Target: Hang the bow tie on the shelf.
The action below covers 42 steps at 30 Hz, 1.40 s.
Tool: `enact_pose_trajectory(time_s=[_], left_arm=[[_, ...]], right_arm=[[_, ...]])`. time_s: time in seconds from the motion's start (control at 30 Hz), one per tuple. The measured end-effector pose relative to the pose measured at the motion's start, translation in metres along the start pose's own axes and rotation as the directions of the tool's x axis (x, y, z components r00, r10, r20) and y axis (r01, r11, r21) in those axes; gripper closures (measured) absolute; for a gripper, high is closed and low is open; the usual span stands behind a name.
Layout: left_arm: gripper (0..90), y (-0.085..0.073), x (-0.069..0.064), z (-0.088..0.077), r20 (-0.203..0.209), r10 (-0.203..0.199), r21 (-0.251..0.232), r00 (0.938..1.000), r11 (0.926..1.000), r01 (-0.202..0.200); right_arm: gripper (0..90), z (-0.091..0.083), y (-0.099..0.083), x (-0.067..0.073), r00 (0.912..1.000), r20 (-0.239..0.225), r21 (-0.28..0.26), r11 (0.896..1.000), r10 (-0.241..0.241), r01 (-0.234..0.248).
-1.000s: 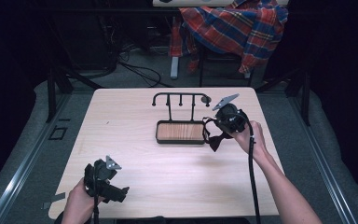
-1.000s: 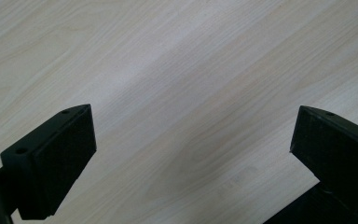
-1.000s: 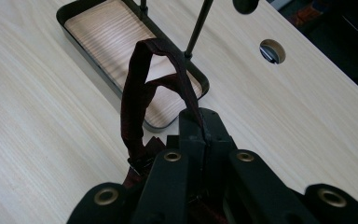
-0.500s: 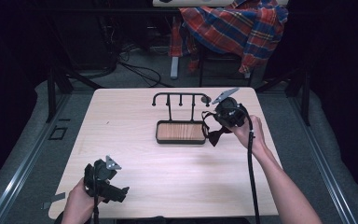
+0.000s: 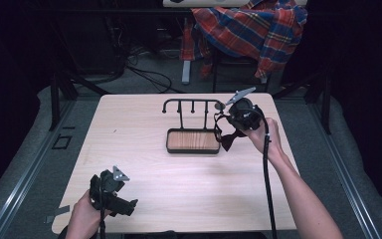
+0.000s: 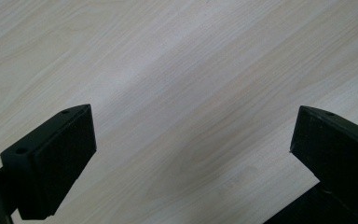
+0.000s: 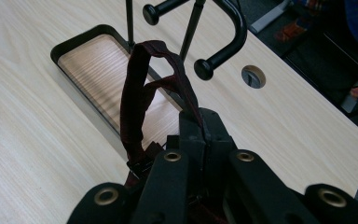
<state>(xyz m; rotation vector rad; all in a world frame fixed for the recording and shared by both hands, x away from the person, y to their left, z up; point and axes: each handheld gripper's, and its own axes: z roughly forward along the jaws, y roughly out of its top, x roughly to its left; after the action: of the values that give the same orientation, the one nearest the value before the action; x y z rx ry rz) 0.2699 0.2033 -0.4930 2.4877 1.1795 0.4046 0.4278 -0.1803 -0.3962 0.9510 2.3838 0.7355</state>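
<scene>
We've got the right gripper (image 5: 227, 130) clamped tight on the strap of a dark maroon fabric bow tie (image 5: 227, 139); jaws fully closed, strap loop (image 7: 151, 88) sticking up out of them in the right gripper view. Vs. a sec ago, the hand has crept a touch toward the black metal hook rack w/ wooden-bottomed tray (image 5: 191, 141), so the bow tie now hangs just beside the rack's right end, above the light wood table (image 5: 144, 119), apart from the tray. Loop isn't over any hook yet; nearest knobbed hook end (image 7: 204, 69) sits just past it. We read this as the approach to hanging it, approx. mid-task. Left gripper (image 5: 129, 205) hasn't budged: near the front-left edge, jaws wide open, nothing btwn them, bare tabletop (image 6: 191, 93) underneath.
</scene>
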Motion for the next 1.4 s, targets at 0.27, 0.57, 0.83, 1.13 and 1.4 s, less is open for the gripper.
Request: enact_pose_trajectory(time_s=[0.27, 0.57, 0.83, 1.13, 1.4], left_arm=[[0.1, 0.000, 0.000, 0.000, 0.000, 0.000, 0.000, 1.0000, 1.0000, 0.000], [0.1, 0.000, 0.000, 0.000, 0.000, 0.000, 0.000, 1.0000, 1.0000, 0.000], [0.1, 0.000, 0.000, 0.000, -0.001, 0.000, 0.000, 1.0000, 1.0000, 0.000], [0.1, 0.000, 0.000, 0.000, -0.001, 0.001, 0.000, 1.0000, 1.0000, -0.001], [0.1, 0.000, 0.000, 0.000, 0.000, 0.001, 0.000, 1.0000, 1.0000, -0.001]], right_arm=[[89.6, -0.005, 0.006, 0.000, 1.0000, 0.003, -0.017, 1.000, -0.001, 0.001], [89.6, -0.008, 0.013, -0.004, 0.9998, 0.017, -0.029, 1.000, 0.005, -0.005], [89.6, -0.005, 0.020, -0.009, 0.9995, 0.031, -0.027, 1.000, 0.008, -0.007], [89.6, 0.001, 0.025, -0.017, 0.9986, 0.044, -0.023, 0.999, 0.028, -0.027], [89.6, 0.013, 0.026, -0.023, 0.9968, 0.050, -0.021, 0.998, 0.063, -0.062]])
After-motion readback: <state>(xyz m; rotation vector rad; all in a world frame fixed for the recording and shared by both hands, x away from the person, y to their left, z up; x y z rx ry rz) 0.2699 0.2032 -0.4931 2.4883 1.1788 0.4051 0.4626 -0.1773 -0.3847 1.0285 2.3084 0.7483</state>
